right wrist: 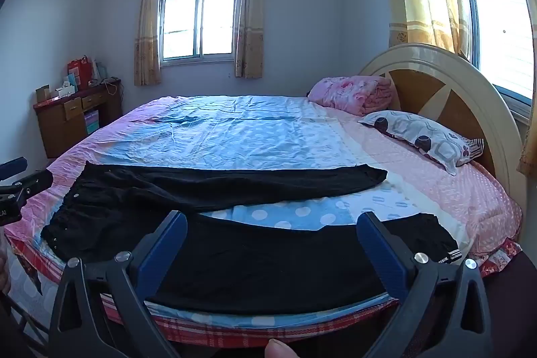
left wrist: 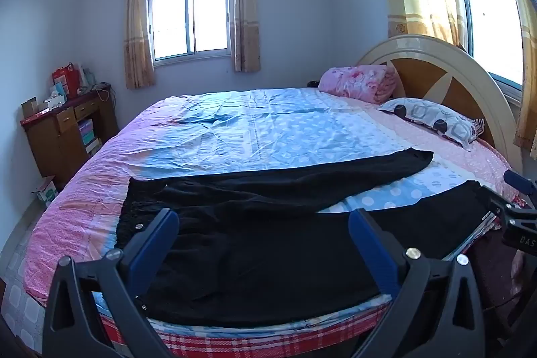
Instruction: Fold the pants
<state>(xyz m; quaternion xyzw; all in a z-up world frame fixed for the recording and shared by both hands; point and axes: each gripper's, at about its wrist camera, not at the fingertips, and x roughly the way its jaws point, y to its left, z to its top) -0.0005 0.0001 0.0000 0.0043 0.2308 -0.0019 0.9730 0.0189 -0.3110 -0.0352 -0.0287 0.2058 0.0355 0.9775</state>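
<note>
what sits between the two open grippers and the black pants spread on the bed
Nothing visible. The black fabric pants lie flat on the bedsheet right ahead of the left gripper and the right gripper, both open and empty.

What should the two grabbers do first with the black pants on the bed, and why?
Probably lower the right gripper onto the near leg's cuff to lift it over the far leg. The pants lie flat with legs spread apart, and both grippers, the left gripper too, hover open, holding nothing.
</note>
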